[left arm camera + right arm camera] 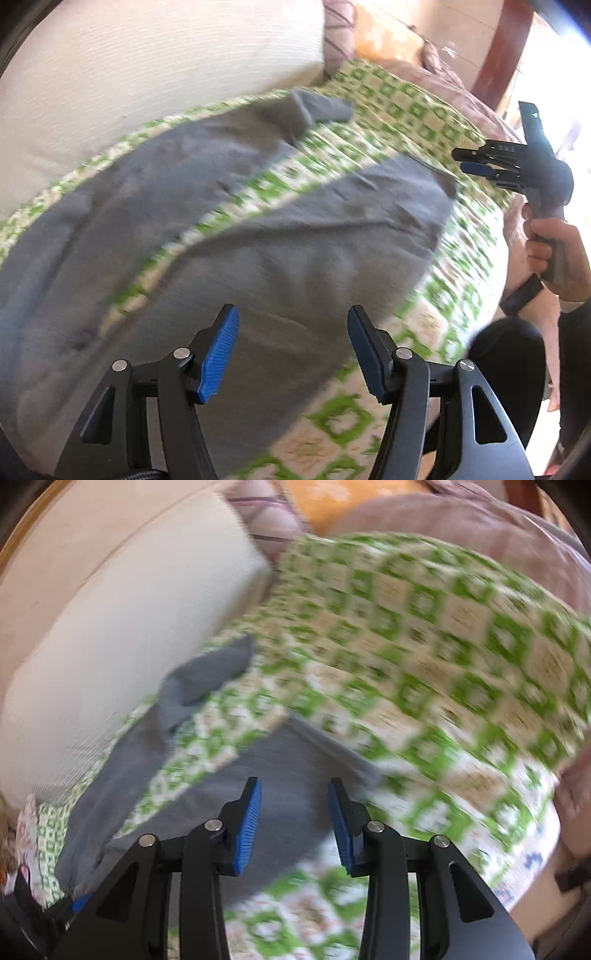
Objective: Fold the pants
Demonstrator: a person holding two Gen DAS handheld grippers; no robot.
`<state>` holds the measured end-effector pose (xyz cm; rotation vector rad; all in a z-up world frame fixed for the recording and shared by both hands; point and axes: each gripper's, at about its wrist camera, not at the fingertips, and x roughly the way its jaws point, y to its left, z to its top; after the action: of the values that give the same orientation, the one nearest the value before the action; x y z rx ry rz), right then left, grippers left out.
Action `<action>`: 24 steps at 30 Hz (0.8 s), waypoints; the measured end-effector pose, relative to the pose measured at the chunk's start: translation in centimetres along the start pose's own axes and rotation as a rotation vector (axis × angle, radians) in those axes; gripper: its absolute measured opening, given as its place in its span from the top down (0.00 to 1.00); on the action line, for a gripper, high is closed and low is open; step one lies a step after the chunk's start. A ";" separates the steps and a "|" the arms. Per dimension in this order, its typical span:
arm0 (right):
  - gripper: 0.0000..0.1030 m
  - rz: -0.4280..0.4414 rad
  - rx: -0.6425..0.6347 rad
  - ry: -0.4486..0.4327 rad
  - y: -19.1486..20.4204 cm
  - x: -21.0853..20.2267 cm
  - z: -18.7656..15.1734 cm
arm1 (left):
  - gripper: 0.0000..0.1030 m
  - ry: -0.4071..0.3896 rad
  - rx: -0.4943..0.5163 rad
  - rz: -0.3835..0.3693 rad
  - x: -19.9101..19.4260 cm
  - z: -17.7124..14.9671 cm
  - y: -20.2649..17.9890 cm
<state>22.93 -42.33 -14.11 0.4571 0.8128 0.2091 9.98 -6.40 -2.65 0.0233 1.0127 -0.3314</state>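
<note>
Grey pants (258, 236) spread across the bed's green-and-cream patterned cover (417, 122), both legs fanned apart in a V with a strip of cover showing between them. The far leg runs along beside the cream pillow (147, 74), and its cuff is flipped and bunched at the far end. So by my read the fold hasn't started: nothing doubled over, legs not yet brought together, all the work ahead.

Left gripper (293, 350) hovers over the near, wider part of the pants, jaws wide apart, holding nothing. Right gripper (295, 823) hangs above the near leg's cuff end, jaws spread and empty too; from the left camera you can see it out to the right beyond that leg, in the person's hand (554, 254).

Both views are smeared with motion blur. No brand, label or lettering readable anywhere, on the pants, the cover or the grippers.
</note>
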 end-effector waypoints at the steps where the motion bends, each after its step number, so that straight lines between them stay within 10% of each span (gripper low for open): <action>1: 0.62 0.020 -0.019 0.005 1.0 0.3 0.3 | 0.40 -0.001 -0.009 0.011 -0.1 0.4 0.9; 10: 0.62 0.089 -0.194 0.087 7.6 6.2 4.9 | 0.40 0.012 -0.037 0.122 0.6 4.6 8.4; 24: 0.40 0.137 -0.597 0.301 11.6 16.3 15.9 | 0.36 0.123 0.176 0.092 9.2 17.3 14.3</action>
<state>45.56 -31.34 -9.73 -0.0872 0.9635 0.6376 32.78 1.77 -3.00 0.2510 1.0980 -0.3375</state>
